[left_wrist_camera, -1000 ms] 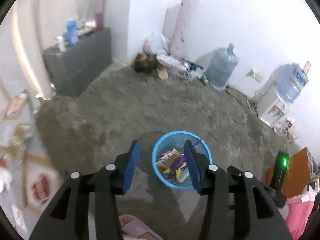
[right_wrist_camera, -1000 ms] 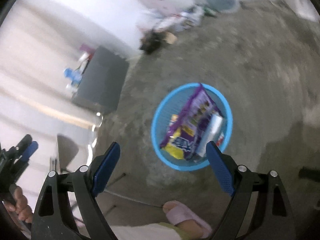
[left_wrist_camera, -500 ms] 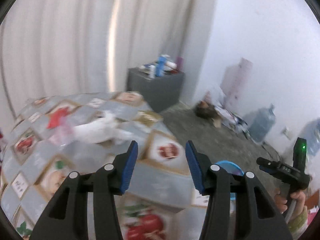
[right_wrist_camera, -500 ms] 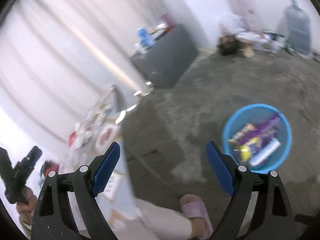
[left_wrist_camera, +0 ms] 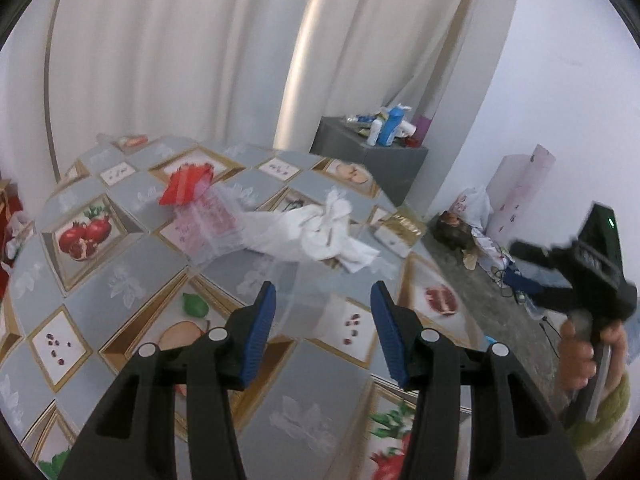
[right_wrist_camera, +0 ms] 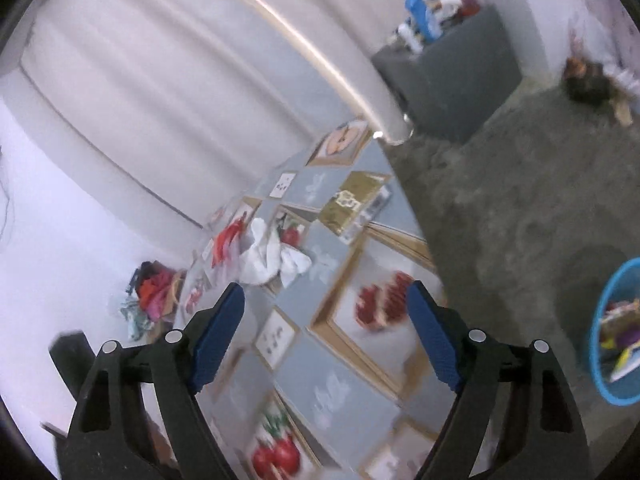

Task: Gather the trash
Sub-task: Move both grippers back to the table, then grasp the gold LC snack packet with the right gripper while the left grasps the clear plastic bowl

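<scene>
Both my grippers, left and right, gape empty; right jaws just narrowed. Round blue plastic bin part-filled. Crumpled white tissue, red wrapper, gold packet remain on fruit-print tablecloth.

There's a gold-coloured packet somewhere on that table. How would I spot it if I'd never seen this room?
Start at the table with the grey cloth printed with fruit pictures, in front of the white curtain. Look to the table's edge nearest the dark grey cabinet: the gold packet lies flat there. It is shiny metallic gold, unlike the crumpled white tissue and the red wrapper further in.
</scene>
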`<act>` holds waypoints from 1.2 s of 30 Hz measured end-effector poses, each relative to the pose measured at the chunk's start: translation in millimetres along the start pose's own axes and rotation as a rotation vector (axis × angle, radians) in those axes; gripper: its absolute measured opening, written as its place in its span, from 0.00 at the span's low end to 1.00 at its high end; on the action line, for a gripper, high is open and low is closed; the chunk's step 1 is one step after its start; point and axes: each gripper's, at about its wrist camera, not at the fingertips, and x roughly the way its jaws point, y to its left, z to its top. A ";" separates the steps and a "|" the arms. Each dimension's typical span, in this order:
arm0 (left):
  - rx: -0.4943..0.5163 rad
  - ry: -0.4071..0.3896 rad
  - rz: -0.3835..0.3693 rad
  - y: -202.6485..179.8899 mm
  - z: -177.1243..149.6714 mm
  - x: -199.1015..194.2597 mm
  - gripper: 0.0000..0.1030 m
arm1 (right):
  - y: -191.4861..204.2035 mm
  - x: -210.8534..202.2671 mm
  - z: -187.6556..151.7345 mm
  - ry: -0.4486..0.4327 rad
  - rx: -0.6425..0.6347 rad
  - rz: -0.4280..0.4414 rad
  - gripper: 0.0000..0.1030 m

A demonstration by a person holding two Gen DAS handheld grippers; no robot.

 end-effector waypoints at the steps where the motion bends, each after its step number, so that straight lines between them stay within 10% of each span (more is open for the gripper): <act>1: -0.001 0.011 -0.001 3.2 0.5 6.2 0.47 | 2.3 9.7 4.4 0.017 0.015 -0.003 0.74; 14: 0.039 0.084 -0.002 13.3 0.9 46.4 0.05 | -3.6 111.3 66.1 0.126 0.118 -0.244 0.74; 26: 0.052 0.003 0.066 14.0 18.1 47.7 0.05 | 26.3 144.7 61.9 0.151 -0.128 -0.492 0.65; 36: 0.051 0.046 0.037 2.5 0.0 41.4 0.05 | 23.8 110.9 23.4 0.184 -0.235 -0.456 0.61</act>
